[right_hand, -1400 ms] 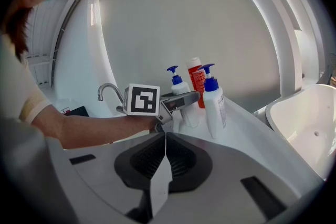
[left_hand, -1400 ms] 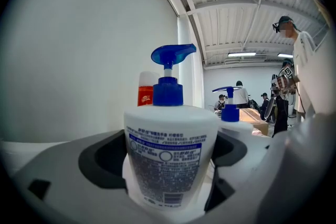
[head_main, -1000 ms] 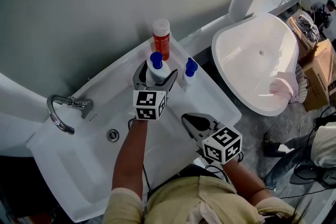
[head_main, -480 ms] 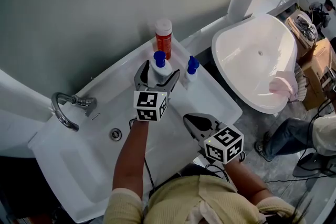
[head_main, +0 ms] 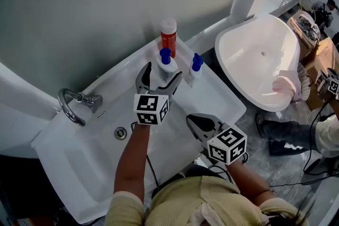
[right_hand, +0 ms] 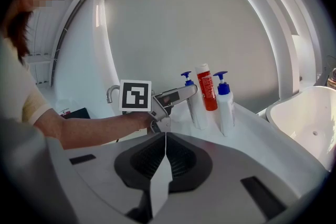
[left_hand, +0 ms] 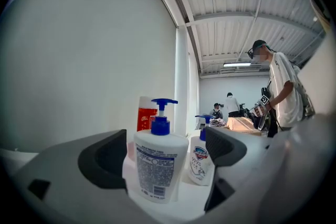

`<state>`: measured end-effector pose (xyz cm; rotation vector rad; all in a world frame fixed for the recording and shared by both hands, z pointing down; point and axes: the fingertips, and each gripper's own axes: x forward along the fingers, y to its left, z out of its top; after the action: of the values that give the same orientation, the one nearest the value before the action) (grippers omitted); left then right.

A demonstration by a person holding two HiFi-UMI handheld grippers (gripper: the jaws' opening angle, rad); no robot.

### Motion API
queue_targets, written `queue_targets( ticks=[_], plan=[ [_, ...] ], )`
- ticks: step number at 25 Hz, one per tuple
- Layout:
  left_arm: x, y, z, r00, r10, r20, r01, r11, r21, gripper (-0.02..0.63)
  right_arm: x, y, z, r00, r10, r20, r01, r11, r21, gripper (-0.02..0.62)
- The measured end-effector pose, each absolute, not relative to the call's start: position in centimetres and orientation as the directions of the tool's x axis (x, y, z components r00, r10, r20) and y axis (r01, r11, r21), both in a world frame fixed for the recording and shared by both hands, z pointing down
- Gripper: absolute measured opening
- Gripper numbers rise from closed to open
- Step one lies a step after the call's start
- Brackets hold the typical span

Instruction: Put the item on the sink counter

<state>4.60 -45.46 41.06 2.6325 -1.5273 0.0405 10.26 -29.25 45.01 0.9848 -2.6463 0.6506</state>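
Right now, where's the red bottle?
Top centre of the head view: the red bottle stands at the back of the sink counter by the wall, just behind the large pump bottle.

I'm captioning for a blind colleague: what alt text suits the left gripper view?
Open dark fingers of the left gripper flank a white pump bottle with a blue top standing on the white sink counter. Behind it stand a smaller white pump bottle and a red bottle.

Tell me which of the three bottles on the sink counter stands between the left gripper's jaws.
The larger white pump bottle. The smaller pump bottle and the red bottle stand outside the open left gripper.
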Motion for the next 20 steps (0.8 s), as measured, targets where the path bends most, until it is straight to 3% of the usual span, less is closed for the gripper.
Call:
queue_targets(
  ticks=[20],
  plan=[
    [3.5,-38.4,38.4,0.577,-0.807,0.129,-0.814,-0.553,0.180,0.479,9.3,-26.4,43.9,-0.726,-0.592,0.350,-0.686,0.656,-0.314,0.026]
  ],
)
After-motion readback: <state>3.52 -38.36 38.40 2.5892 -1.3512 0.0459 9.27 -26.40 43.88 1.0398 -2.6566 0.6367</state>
